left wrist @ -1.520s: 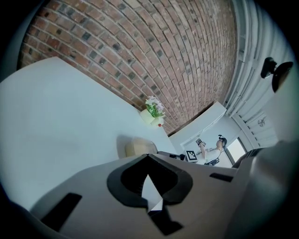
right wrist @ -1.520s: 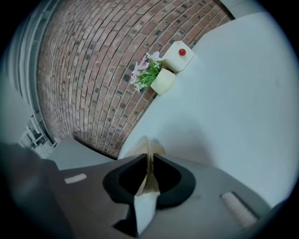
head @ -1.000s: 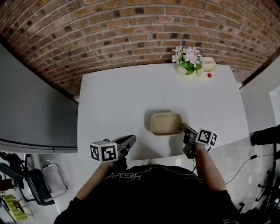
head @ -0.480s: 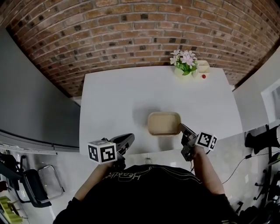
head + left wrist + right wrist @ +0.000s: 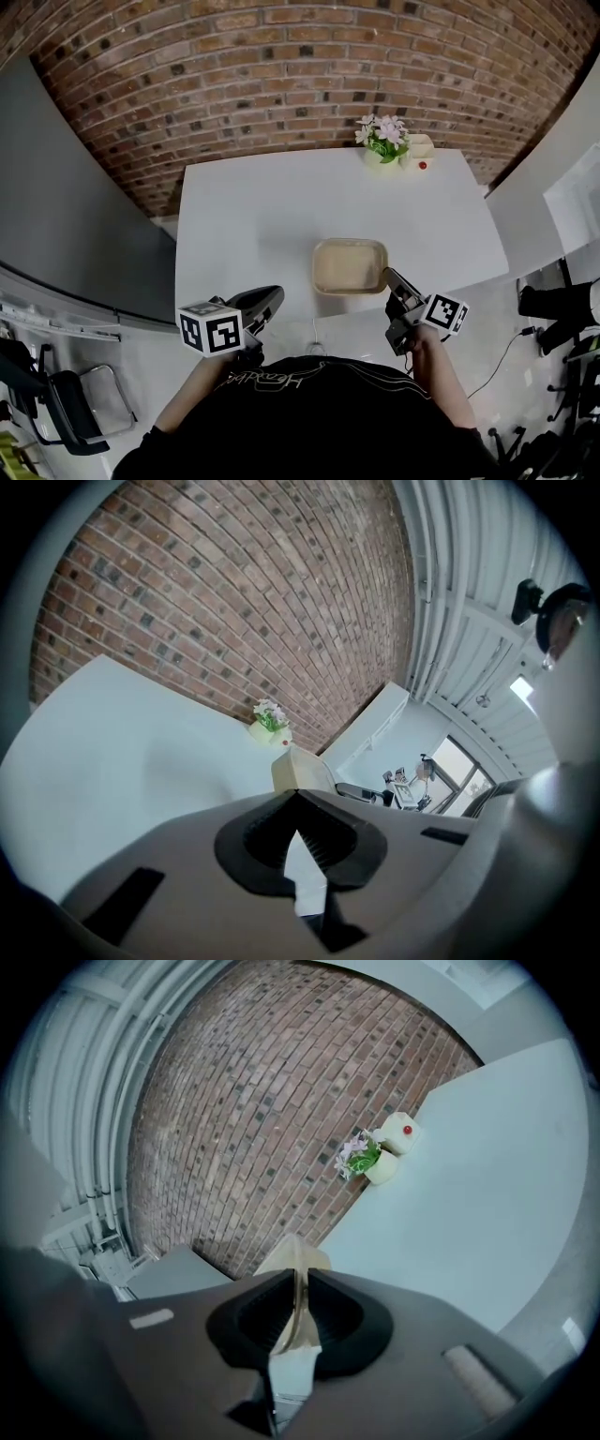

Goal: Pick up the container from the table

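container (image 5: 350,266) 1 | table (image 5: 244,216) 1 | flower pot (image 5: 380,142) 1 | cream box (image 5: 420,144) 1 | grippers 2: left gripper (image 5: 273,294), right gripper (image 5: 386,275)

The tabletop (image 5: 253,216) stands against a brick wall (image 5: 281,75) at its far edge. In its far right corner is a flower pot (image 5: 380,142), with a small box (image 5: 419,148) just beside it on the right. The container (image 5: 349,267) is over the near edge, right of the middle. The right hand-held gripper (image 5: 389,279) is at the container's right side, with the rim between its jaws. The left hand-held gripper (image 5: 272,298) is off the near edge, left of the container and apart from it.
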Demonstrator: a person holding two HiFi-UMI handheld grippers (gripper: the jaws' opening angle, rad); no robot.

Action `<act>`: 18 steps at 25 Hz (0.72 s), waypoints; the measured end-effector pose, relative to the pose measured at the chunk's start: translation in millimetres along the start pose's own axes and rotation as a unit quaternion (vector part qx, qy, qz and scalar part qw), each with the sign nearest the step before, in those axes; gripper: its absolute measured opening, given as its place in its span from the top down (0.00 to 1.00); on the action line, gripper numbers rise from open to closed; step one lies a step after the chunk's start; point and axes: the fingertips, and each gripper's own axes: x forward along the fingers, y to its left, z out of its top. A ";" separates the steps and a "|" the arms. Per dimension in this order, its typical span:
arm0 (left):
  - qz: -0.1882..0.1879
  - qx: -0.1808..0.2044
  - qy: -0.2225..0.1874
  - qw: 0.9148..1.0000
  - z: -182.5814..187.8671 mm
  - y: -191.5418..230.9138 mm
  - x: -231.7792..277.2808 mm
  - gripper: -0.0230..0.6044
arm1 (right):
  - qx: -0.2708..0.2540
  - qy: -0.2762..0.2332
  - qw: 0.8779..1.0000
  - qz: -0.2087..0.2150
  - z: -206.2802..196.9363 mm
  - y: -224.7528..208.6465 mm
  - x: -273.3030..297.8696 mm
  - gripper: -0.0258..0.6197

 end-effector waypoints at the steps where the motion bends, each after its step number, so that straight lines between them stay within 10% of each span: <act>1: -0.009 -0.001 0.000 1.000 -0.7 -5.5 -2.6 0.96 | 0.000 -0.006 1.000 0.005 0.2 7.3 -5.4 0.88; 18: -0.063 0.030 -0.028 0.997 -20.3 -51.5 -73.3 0.96 | -0.072 -0.077 0.992 0.076 -34.8 132.8 -71.0 0.88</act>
